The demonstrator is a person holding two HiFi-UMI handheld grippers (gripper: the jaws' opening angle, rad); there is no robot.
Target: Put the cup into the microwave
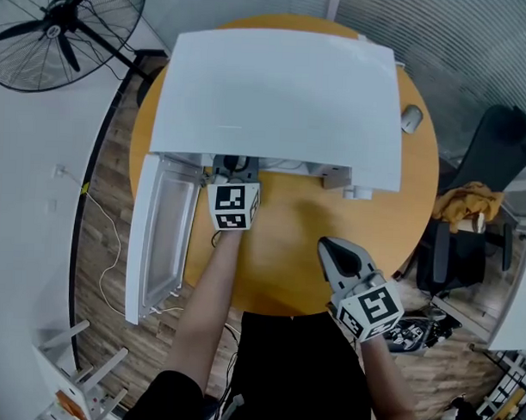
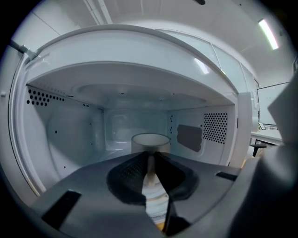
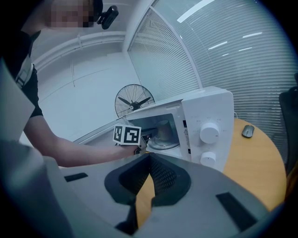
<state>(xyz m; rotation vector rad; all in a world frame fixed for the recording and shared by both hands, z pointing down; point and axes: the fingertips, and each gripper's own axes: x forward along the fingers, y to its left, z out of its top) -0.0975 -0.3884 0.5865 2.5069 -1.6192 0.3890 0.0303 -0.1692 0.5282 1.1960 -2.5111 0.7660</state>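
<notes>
Wooden and round, the table (image 1: 287, 262) lies bare at its near edge, and over that bare part, right of the middle, we hold our right claw (image 1: 328, 244). Its jaws are pressed together at the pads with nothing between them; only the table top shows through the gap lower down.

Further in, left of the middle, our left claw (image 1: 233, 167) reaches into the mouth of the microwave (image 1: 276, 93), its marker cube (image 1: 233, 205) just outside the opening. Its jaws are drawn in narrow and pinch a thin cream strip of the cup (image 2: 150, 139) just under the rim, so we hold the cup by its near side. The cup stands upright inside the cavity, on the glass plate (image 3: 163, 143) at about the middle of the floor, with perforated walls to either side.

The microwave, white, fills the far half of the table. Its door (image 1: 159, 236) is swung fully open and juts out past the table's left edge. Two round knobs (image 3: 209, 134) sit at the right of its front. By the table's far right edge, just beside the microwave, lies a grey mouse (image 1: 411, 118). Beyond the far left edge stands a black fan (image 1: 54, 30).
</notes>
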